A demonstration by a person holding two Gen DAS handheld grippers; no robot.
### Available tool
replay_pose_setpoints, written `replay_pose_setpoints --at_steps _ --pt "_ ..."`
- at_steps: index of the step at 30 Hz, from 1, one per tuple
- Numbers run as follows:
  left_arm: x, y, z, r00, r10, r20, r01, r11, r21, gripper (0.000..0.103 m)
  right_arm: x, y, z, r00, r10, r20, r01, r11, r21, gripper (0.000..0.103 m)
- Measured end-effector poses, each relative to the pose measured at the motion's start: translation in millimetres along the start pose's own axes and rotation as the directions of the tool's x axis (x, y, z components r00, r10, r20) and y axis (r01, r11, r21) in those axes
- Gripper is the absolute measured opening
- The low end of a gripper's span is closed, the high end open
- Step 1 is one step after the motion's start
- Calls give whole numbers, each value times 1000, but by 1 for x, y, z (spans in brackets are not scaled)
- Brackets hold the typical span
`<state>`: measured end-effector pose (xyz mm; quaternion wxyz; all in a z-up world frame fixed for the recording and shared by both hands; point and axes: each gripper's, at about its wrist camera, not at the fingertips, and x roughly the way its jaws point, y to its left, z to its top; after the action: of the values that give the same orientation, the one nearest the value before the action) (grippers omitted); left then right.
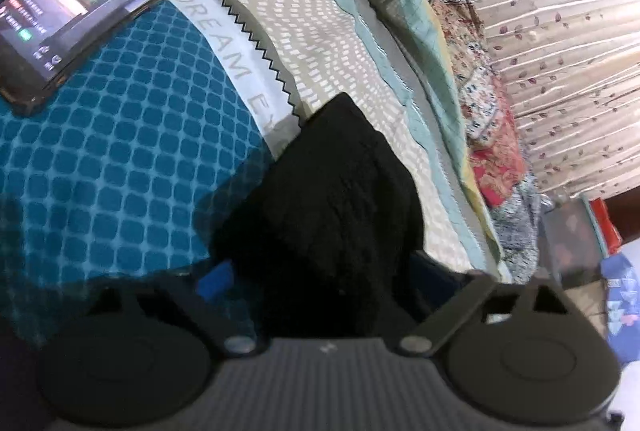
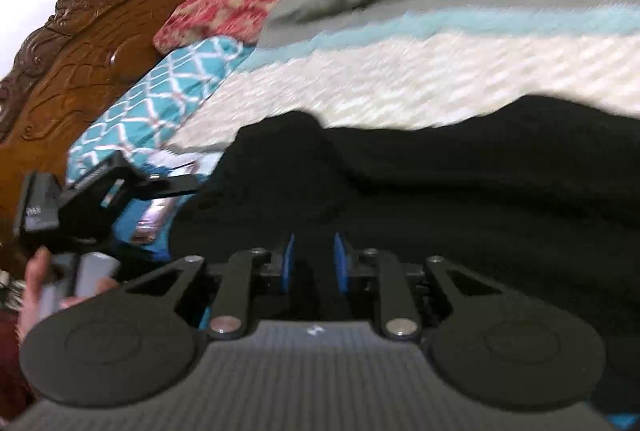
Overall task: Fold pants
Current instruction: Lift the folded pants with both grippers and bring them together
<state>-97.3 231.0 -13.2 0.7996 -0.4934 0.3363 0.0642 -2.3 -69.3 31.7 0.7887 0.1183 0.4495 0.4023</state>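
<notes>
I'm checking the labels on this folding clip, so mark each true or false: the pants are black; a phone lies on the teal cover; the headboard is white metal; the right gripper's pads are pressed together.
1. The pants are black. True.
2. A phone lies on the teal cover. True.
3. The headboard is white metal. False: it is carved brown wood.
4. The right gripper has its pads pressed together. False: a gap shows between the blue pads, over the black cloth.

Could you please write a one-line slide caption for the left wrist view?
Left gripper lifting a bunched fold of the black pants above a teal bedspread, a lit phone lying nearby.
</notes>
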Motion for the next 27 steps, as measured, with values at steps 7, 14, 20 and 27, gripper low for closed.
replay_pose_setpoints --at_steps 7,14,20,27 --pt "-6 -16 -5 1000 -17 17 16 996 93 31 54 -29 -1 993 67 -101 -42 973 226 10" --pt "-21 -101 -40 996 -66 59 32 892 450 31 34 -31 -2 994 111 -22 -99 943 318 13" --pt "-6 -167 -102 996 -89 4 60 696 716 35 -40 -51 -11 982 -43 183 -19 947 321 14" --pt "27 -190 -181 982 25 -188 150 500 853 65 -104 -76 -25 917 -222 331 70 907 414 15"
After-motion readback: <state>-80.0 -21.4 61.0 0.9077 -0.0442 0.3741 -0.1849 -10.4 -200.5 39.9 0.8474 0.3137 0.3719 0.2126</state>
